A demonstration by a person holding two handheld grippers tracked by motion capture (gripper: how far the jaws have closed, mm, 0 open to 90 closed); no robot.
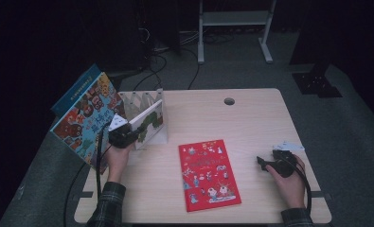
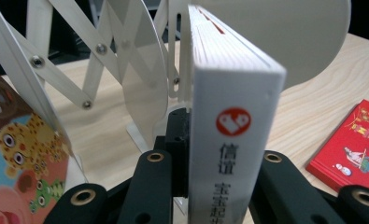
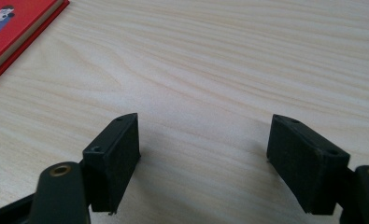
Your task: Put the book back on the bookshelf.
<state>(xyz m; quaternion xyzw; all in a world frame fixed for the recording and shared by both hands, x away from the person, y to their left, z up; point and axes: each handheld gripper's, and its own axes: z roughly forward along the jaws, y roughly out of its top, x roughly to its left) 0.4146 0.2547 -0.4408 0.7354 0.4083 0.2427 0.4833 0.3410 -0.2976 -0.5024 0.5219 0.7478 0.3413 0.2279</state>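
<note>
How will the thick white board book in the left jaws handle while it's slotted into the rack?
The thick white board book probably stays stiff: its page block looks thick and flat. Held at the spine end, it may lever against the jaws. The white folding scissor-lattice book rack looks light, so it could slide.

The white expanding rack (image 1: 142, 101) stands at the counter's (image 1: 251, 118) far left corner, and its scissor struts and round dividers leave only narrow slots between them. One slot is taken by the thick white book (image 2: 229, 140), clamped between the jaws of the left hand-held gripper (image 1: 128, 135). A large picture book (image 1: 85, 116) leans tilted just left of the rack, blocking that side. The red book (image 1: 208, 174) lies flat mid-counter (low, easy to pass over). Bare wood stretches from it to the right hand-held gripper (image 3: 203, 163), whose wide-apart jaws have nothing between them; the far right half lies open too.
</note>
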